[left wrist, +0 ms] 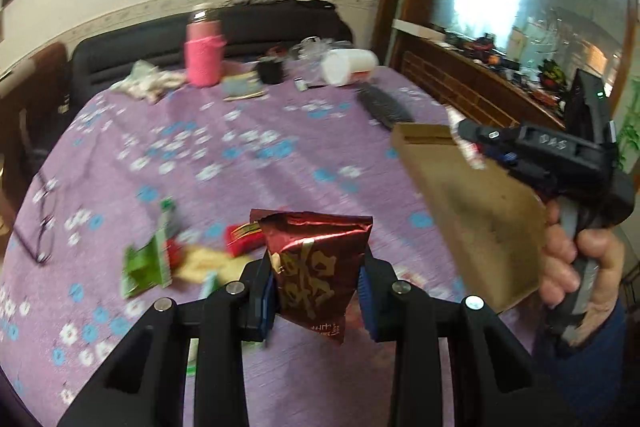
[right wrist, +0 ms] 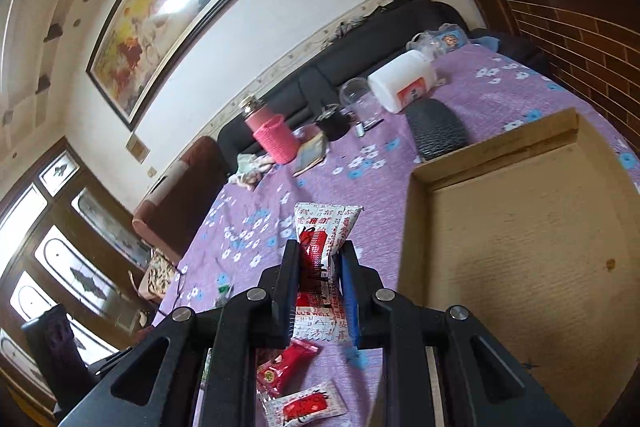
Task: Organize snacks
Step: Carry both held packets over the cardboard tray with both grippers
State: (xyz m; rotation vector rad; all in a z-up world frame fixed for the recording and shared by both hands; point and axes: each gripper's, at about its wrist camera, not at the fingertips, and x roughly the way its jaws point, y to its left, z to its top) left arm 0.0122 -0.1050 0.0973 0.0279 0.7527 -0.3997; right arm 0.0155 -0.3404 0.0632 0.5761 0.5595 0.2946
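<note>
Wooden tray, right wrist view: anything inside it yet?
The wooden tray shows only bare board inside; no snacks in the part visible. Its near right corner runs out of frame, unseen. The right gripper holds a white-and-red packet beside it.

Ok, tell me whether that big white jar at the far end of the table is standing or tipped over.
Tipped over. The white jar lies on its side on the purple tablecloth, its flat end facing the camera, beside an upright clear glass.

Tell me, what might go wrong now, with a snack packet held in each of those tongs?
The dark red packet sits in the left tongs by its lower part only, so it could slip out. The white and red packet in the right tongs is close to the wooden box; it might catch the rim and miss.
</note>
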